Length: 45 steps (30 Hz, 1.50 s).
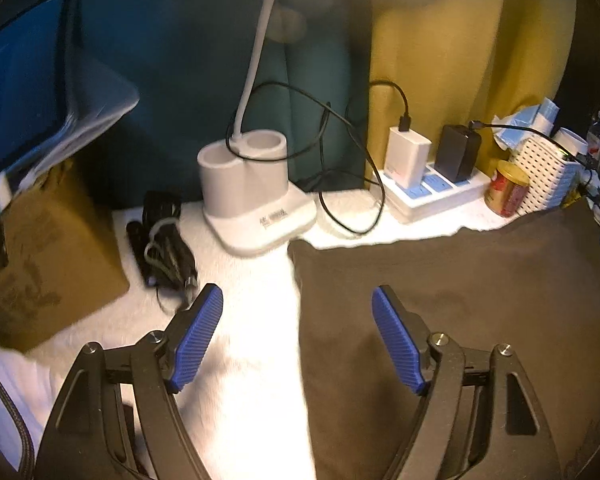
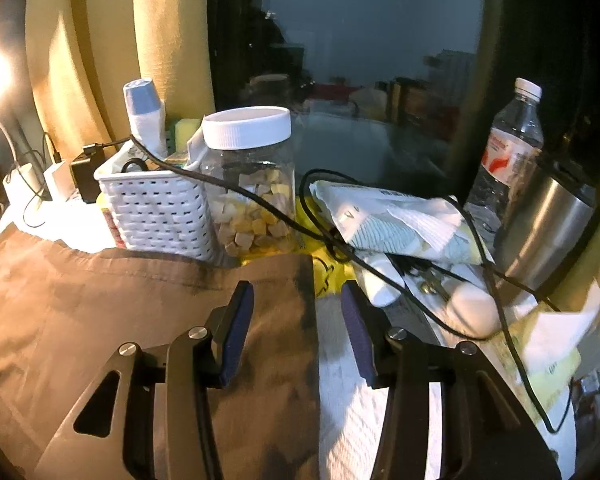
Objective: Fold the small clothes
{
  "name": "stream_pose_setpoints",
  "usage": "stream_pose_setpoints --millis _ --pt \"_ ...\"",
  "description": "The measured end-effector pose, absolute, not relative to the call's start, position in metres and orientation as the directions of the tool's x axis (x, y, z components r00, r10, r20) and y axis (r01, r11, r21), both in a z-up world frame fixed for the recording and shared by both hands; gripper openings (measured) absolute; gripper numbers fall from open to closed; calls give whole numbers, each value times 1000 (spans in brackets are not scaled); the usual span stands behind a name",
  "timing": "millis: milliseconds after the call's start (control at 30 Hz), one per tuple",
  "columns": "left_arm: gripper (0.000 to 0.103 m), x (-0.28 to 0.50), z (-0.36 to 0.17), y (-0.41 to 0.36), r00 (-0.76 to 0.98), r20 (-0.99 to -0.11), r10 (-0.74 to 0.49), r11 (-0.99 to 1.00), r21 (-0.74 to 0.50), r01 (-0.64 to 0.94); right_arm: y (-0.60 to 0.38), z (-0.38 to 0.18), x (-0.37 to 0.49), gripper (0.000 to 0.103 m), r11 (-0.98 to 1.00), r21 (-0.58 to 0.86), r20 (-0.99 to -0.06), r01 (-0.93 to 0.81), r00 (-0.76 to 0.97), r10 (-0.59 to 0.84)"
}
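Note:
A dark brown garment lies flat on the white towel-covered tabletop. My left gripper hangs open just above the garment's left edge, one blue pad over the towel and the other over the cloth. In the right wrist view the same garment spreads to the left. My right gripper stands open over its right edge, the right finger above white towel. Neither gripper has anything pressed between its pads.
Behind the garment stand a white lamp base, a power strip with chargers, a red can, a white basket and a jar. A cardboard box and a cable bundle sit left. A bottle, a steel tumbler and loose cables crowd the right.

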<state>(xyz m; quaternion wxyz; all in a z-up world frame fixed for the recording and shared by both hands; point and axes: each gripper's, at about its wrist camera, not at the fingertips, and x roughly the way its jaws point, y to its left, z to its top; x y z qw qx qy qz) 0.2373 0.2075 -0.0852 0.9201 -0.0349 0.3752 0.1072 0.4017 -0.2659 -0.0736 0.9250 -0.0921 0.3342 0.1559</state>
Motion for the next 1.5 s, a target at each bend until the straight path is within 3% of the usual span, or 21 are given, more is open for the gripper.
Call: stream_pose_setpoints --millis 933,1500 --pt "77 96 -99 157 677 -730 92 959 -117 -257 -356 -93 243 48 975 54 -717 -215 672 188" --pt "77 48 -121 136 626 -779 34 955 -159 -250 -358 -127 188 48 964 163 -756 -208 602 258"
